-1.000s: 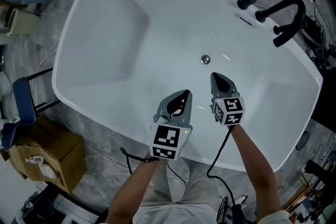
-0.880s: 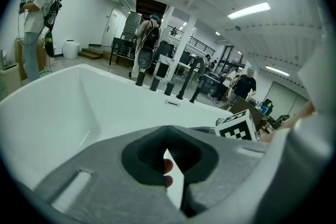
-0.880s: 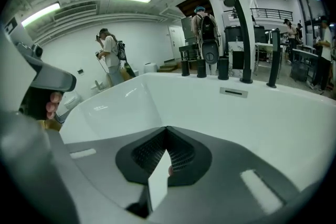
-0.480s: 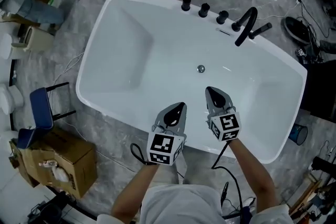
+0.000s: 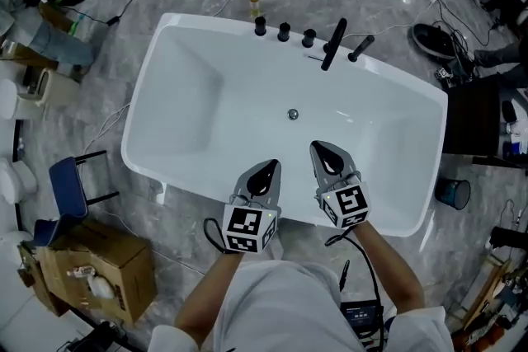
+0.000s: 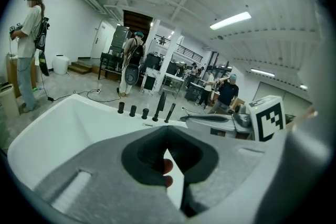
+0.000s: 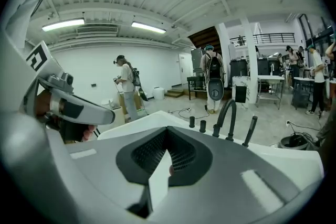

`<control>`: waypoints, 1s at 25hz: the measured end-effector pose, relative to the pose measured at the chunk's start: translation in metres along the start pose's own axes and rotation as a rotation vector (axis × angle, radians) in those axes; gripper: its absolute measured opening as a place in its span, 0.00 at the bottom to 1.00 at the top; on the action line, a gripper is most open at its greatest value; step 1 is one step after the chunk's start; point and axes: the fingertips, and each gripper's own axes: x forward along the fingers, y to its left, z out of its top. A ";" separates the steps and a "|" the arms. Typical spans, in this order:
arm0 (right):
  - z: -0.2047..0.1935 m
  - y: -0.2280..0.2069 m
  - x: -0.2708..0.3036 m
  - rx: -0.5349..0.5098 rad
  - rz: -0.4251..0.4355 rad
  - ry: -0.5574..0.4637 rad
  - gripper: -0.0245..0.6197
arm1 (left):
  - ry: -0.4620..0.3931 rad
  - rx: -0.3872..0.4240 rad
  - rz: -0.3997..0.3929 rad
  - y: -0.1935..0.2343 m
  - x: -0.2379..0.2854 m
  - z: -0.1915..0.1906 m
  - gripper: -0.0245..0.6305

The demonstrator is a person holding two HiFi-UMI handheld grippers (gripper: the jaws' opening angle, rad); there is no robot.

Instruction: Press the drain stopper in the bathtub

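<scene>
The white bathtub (image 5: 206,95) lies below me, and its small round metal drain stopper (image 5: 292,114) sits mid-floor, under the tap side. Both grippers hover over the near rim, well short of the stopper. My left gripper (image 5: 269,168) is shut and empty, its jaw tips meeting (image 6: 167,131). To its right, my right gripper (image 5: 318,147) is also shut with nothing in it (image 7: 167,131). In both gripper views the tub rim (image 6: 79,105) and the black taps show ahead, but the stopper is hidden.
On the far rim stand three black knobs (image 5: 284,31), a black spout (image 5: 334,44) and a hand shower (image 5: 360,48). A cardboard box (image 5: 91,268) and blue chair (image 5: 66,185) stand at left, a blue bucket (image 5: 452,192) at right. Cables cross the floor. People stand beyond the tub (image 7: 126,86).
The head view has pulled up and back, so the tub looks smaller. Both grippers have drawn back from over the tub floor to the near rim, farther from the stopper.
</scene>
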 end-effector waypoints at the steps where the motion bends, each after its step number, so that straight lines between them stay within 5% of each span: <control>1: 0.006 0.000 -0.010 0.005 -0.006 -0.009 0.03 | 0.003 0.014 -0.008 -0.007 -0.005 0.003 0.04; 9: 0.085 0.007 -0.096 -0.042 -0.045 -0.123 0.03 | -0.020 0.074 -0.119 -0.065 -0.051 0.038 0.04; 16: 0.140 0.026 -0.162 -0.071 -0.057 -0.246 0.03 | -0.122 0.048 -0.072 -0.091 -0.102 0.077 0.04; 25: 0.162 0.083 -0.209 -0.112 -0.065 -0.355 0.03 | -0.215 0.148 -0.045 -0.129 -0.140 0.086 0.04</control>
